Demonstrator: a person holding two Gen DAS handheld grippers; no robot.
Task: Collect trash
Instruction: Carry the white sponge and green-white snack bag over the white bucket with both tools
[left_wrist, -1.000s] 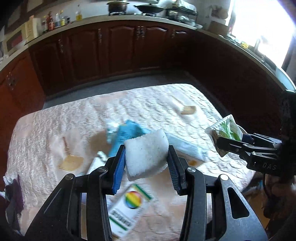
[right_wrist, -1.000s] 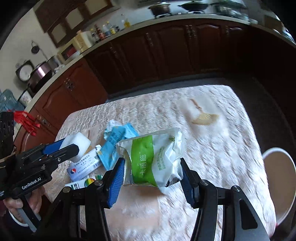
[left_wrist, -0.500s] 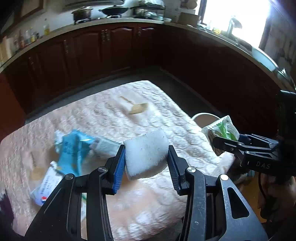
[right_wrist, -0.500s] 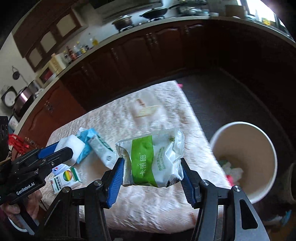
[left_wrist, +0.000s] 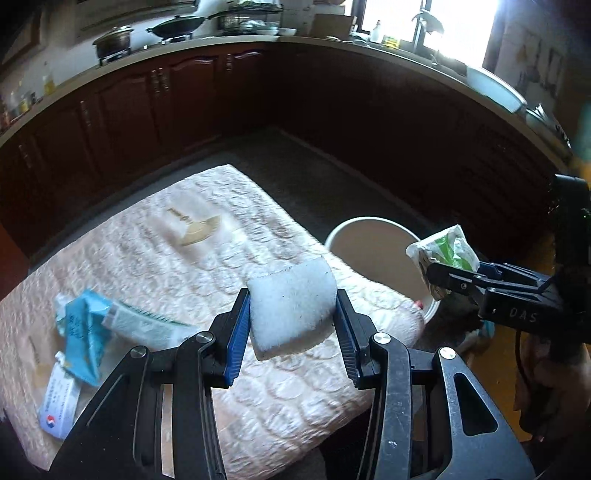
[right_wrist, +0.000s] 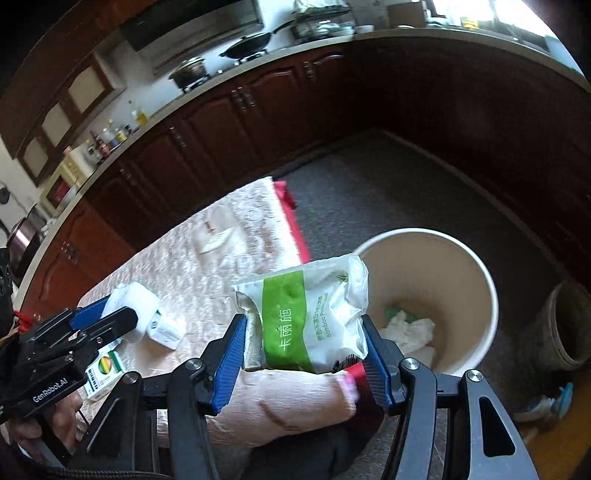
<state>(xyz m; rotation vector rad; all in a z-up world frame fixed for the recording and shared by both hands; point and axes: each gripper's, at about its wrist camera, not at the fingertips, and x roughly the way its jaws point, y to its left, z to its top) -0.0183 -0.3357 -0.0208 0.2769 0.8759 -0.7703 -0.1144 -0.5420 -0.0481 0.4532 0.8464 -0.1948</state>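
Bin (right_wrist: 476, 266) beside table (right_wrist: 221, 266), apparently touching

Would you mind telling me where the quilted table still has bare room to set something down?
The quilted table is bare across its middle, between the printed fan motif and the edge by the white bin. It is crowded at the far end from the bin, where the blue wrapper, white tube and medicine box lie together.

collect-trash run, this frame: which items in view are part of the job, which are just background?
Job:
- white sponge, held in left gripper
- green-and-white packet, held in right gripper
- white bin on the floor, some trash already inside
- blue wrapper, white tube box and small carton on the table

Background:
- wok and pot on the stove
- bottles on the counter
- dark cabinets
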